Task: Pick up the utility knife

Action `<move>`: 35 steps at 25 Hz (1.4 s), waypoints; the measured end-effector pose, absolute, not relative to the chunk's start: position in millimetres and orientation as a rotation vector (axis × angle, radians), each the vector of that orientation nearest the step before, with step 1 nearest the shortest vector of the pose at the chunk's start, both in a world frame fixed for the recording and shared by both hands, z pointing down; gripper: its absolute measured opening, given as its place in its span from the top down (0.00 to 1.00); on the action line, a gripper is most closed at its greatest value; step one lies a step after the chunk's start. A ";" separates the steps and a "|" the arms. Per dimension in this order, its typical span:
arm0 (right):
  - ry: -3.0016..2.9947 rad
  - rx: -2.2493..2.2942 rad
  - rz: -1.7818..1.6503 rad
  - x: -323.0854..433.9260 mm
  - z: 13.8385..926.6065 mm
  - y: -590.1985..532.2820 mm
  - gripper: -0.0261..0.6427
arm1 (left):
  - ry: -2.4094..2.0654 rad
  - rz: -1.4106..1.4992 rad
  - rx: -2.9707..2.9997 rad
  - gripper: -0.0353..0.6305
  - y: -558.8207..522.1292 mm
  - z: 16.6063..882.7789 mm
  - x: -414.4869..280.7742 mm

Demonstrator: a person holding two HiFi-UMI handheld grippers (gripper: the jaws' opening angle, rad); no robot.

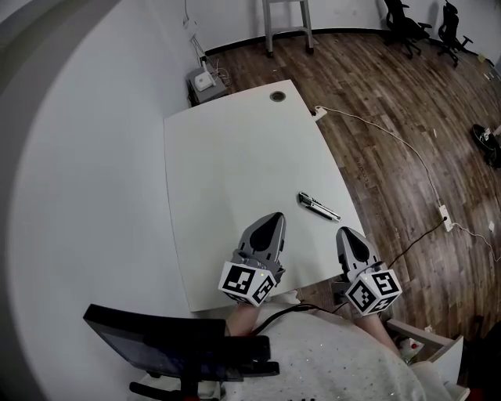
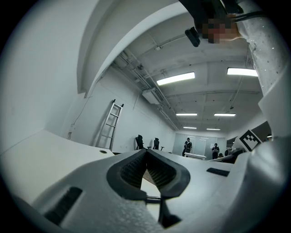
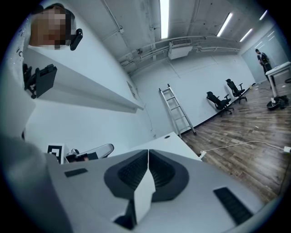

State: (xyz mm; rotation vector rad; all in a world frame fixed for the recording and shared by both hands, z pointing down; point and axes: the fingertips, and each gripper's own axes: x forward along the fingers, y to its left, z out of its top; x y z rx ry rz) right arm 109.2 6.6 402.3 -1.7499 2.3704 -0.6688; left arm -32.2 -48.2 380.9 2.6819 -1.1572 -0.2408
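The utility knife [image 1: 318,206], slim with a black and silver body, lies near the right edge of the white table [image 1: 227,157]. My left gripper [image 1: 275,218] hovers over the table's near part, left of and a little nearer than the knife, shut with nothing in it. My right gripper [image 1: 349,233] sits at the table's near right edge, just nearer than the knife's tip, also shut and empty. In the left gripper view the jaws [image 2: 146,152] meet at their tips; in the right gripper view the tips [image 3: 148,152] meet too. Neither gripper view shows the knife.
A round cable hole [image 1: 278,96] marks the table's far end. The white wall runs along the table's left side. A black screen [image 1: 149,345] stands near my body. On the wood floor to the right lie a white cable and power strip [image 1: 445,213]. A ladder [image 1: 288,23] and office chairs [image 1: 403,23] stand far off.
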 end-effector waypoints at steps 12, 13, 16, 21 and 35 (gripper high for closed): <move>2.357 -1.851 -0.704 113.8 416.2 -3.1 0.95 | -1.115 -0.229 2.652 0.94 -71.4 398.7 -40.4; 2.363 -1.860 -0.707 114.5 418.1 -2.1 0.95 | -1.107 -0.226 2.650 0.94 -71.4 400.4 -38.3; 2.404 -1.878 -0.703 113.6 421.2 -1.8 0.95 | -1.095 -0.228 2.640 0.94 -71.5 402.1 -33.7; 2.482 -1.848 -0.679 104.8 424.0 -16.6 0.95 | -1.141 -0.231 2.615 0.94 -81.3 405.1 -43.4; 2.960 -1.655 -0.697 94.2 476.4 -56.4 0.95 | -1.218 -0.258 2.587 0.94 -97.1 419.8 -38.1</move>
